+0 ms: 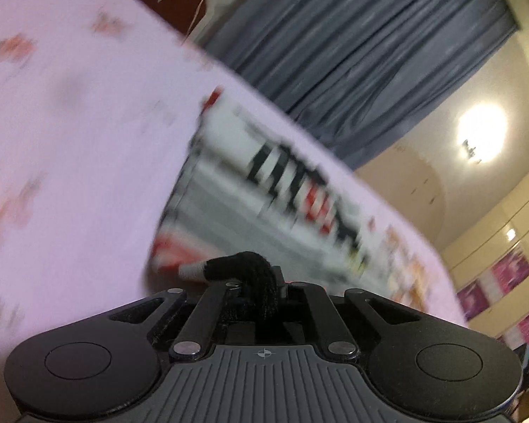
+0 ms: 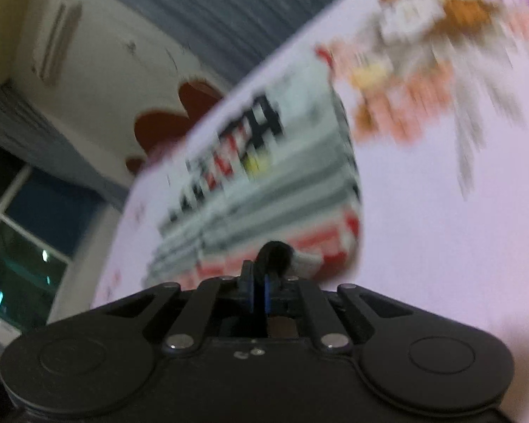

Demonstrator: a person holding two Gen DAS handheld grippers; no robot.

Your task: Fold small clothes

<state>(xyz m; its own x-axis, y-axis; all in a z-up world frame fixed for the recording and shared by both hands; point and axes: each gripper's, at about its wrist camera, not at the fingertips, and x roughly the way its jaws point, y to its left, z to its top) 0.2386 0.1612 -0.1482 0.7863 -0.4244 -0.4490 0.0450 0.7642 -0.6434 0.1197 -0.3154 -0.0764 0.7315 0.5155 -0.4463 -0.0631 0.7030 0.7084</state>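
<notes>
A small striped garment [image 1: 264, 190], white and grey with red bands and black lettering, lies on a pink bedsheet [image 1: 70, 141]. It also shows in the right wrist view [image 2: 264, 183]. My left gripper [image 1: 254, 271] is shut on the garment's black-edged hem at its near edge. My right gripper [image 2: 275, 257] is shut on the black hem at the garment's other near corner. Both views are blurred by motion and tilted.
The pink sheet [image 2: 441, 229] carries a printed cartoon pattern [image 2: 423, 35]. Grey curtains [image 1: 352, 35], a ceiling light [image 1: 479, 137], a wall air conditioner [image 2: 56, 38] and a dark window [image 2: 14, 246] lie beyond the bed.
</notes>
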